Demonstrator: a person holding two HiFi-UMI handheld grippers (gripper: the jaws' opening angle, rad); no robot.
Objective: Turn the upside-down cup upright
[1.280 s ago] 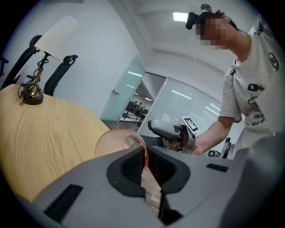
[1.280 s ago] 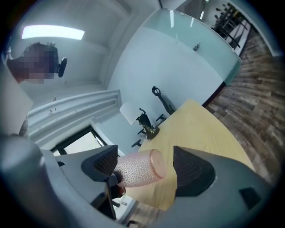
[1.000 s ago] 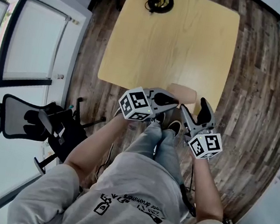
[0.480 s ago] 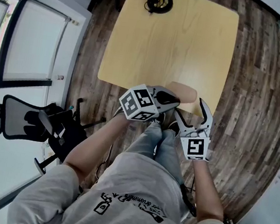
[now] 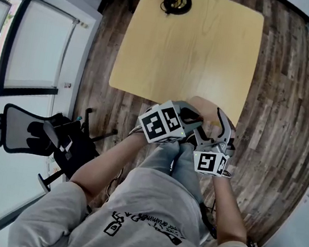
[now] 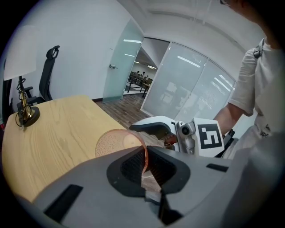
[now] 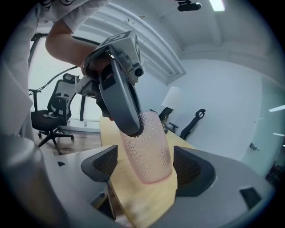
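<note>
A pink, see-through dimpled cup (image 5: 207, 107) (image 6: 116, 143) (image 7: 149, 147) hangs tilted in the air over the near edge of the pale wooden table (image 5: 189, 45). My left gripper (image 5: 193, 118) (image 6: 144, 165) is shut on its wall, one pad inside the cup and one outside. The right gripper (image 5: 216, 123) (image 7: 147, 171) comes from the right and is open. Its two jaws stand on either side of the cup's other end with a gap on each side. In the right gripper view the left gripper (image 7: 120, 95) shows clamped on the cup's far end.
A lamp with a brass base (image 5: 175, 2) (image 6: 24, 113) stands at the table's far edge. A black office chair (image 5: 38, 131) is on the wooden floor at the left. The person's legs (image 5: 175, 158) are right below the grippers.
The left gripper has lifted and tilted the cup up off the table. The right gripper has rolled over and closed in, so its jaws now flank the cup.
</note>
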